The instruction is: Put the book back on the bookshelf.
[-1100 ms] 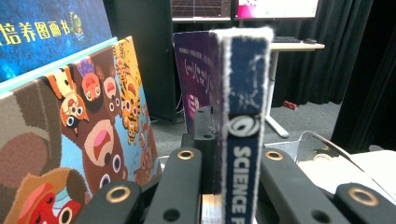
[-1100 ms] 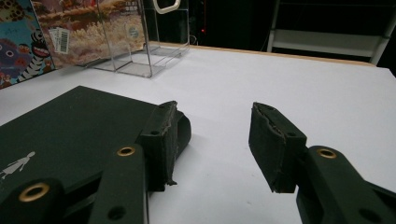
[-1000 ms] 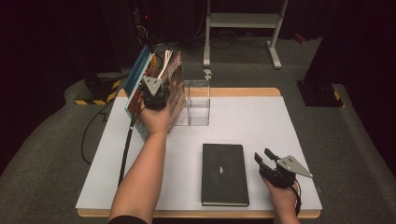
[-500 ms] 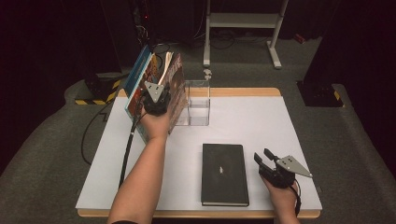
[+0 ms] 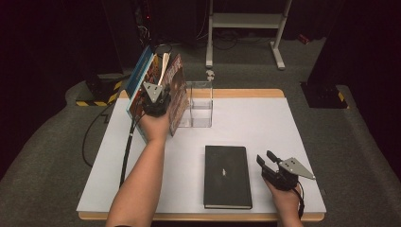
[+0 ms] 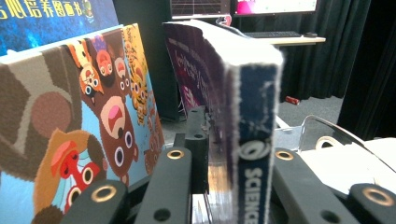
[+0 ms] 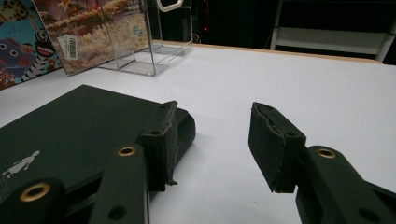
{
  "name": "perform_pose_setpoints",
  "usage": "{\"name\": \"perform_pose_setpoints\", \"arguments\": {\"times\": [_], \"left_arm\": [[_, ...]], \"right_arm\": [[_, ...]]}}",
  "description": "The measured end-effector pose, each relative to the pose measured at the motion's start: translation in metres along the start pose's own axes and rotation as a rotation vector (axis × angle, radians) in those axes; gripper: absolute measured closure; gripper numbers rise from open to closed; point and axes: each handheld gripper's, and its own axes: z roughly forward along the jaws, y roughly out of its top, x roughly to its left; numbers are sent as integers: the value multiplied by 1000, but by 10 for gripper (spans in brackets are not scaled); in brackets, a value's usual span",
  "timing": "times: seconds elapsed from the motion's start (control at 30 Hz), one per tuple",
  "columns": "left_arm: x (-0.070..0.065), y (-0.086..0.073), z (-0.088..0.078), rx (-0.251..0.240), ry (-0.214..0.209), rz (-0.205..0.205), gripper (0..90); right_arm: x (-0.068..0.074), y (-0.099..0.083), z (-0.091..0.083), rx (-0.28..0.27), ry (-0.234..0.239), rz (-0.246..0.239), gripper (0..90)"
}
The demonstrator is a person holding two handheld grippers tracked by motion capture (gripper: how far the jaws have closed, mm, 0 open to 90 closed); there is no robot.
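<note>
My left tool (image 5: 156,97) easing grip on science book (image 6: 247,140) among upright books; right tool (image 7: 212,144) half-open, empty. Next: withdraw left without toppling it.

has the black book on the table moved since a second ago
No. The black book lies flat at the same spot beside the right gripper, its far edge just as far short of the clear box as before.

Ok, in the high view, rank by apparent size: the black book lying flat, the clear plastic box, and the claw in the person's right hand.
1. Black book, clearly the largest.
2. Clear plastic box, noticeably smaller; it stands farther from the camera, so its real size may be closer to the book's.
3. Right claw, the smallest.
</note>
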Motion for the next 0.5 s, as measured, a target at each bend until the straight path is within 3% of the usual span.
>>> {"name": "perform_pose_setpoints", "arguments": {"times": [0.5], "left_arm": [[2, 2, -1, 12, 10, -10, 718]], "right_arm": [[-1, 0, 0, -1, -1, 4, 522]]}}
